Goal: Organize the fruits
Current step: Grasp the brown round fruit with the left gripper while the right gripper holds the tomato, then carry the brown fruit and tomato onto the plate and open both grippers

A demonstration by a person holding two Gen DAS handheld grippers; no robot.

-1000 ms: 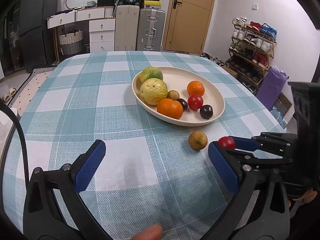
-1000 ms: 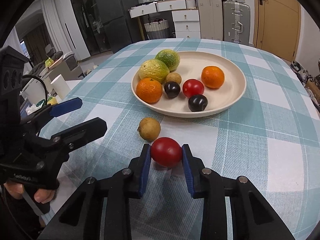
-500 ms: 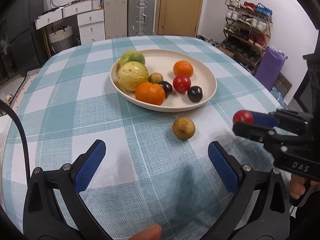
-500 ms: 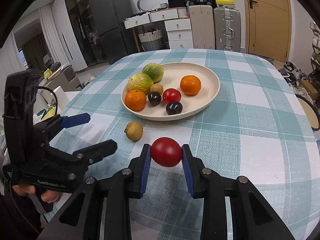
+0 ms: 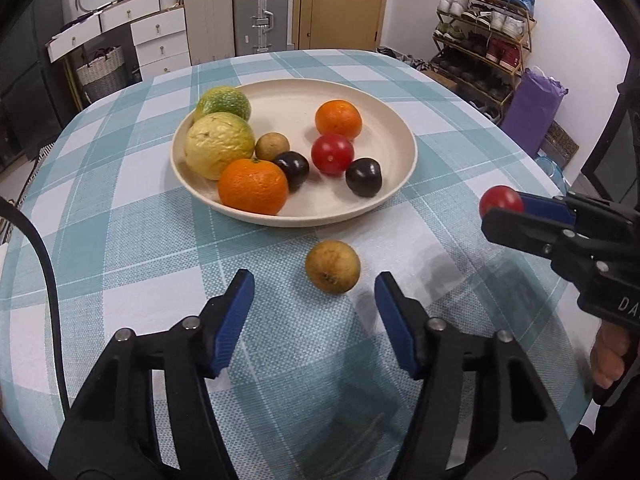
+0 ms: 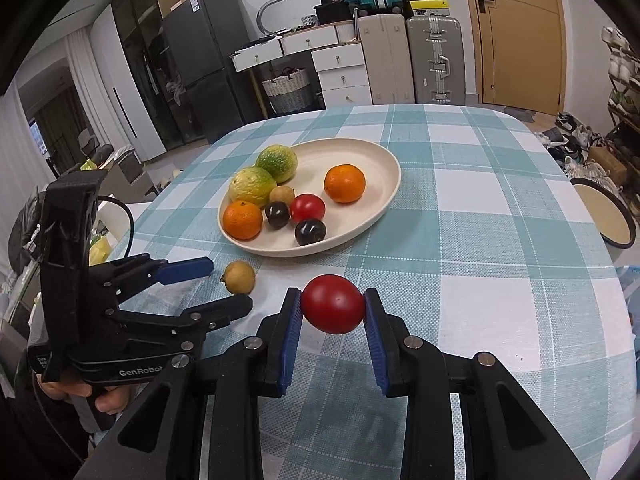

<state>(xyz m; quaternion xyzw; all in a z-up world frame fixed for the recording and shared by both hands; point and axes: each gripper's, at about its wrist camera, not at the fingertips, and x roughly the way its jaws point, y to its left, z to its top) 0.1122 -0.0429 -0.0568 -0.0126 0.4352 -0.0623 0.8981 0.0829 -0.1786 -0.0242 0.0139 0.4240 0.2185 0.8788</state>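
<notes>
- Checked teal-and-white cloth (image 5: 120,208) covers the round table; behind it stand white drawers (image 6: 340,68), two hard suitcases (image 6: 436,64), a wooden door (image 6: 516,32) and, off to one side, a shoe rack (image 5: 484,28).
- On the cloth sits a cream oval plate (image 5: 400,136) holding eight fruits: a green-yellow citrus (image 5: 224,102) at the far end, a larger pale yellow one (image 5: 219,144) touching it, a big orange (image 5: 253,187) at the near rim, a second orange (image 5: 338,119) apart on the other side, a small tan fruit (image 5: 272,146), two dark plums (image 5: 294,167) (image 5: 363,177) and a red tomato (image 5: 332,153) between them.
- One brownish-yellow round fruit (image 5: 333,266) lies loose on the cloth, just in front of the plate (dull skin, a dark spot at its stem end).
- Left gripper (image 5: 314,320) points down at that fruit; its blue-padded jaws are closing, with the fruit just ahead of the tips and not touched.
- Right gripper (image 6: 333,334) is clamped on a second red tomato (image 6: 333,309), smooth and glossy, held off the cloth between the blue pads, near the loose fruit and short of the plate.
- Writing: "GenRobot" in white on the left gripper's black body in the right wrist view; "DA" shows on the right gripper's body in the left view, the rest cut off.
- Fingers (image 6: 104,398) of a hand wrap the left handle.
</notes>
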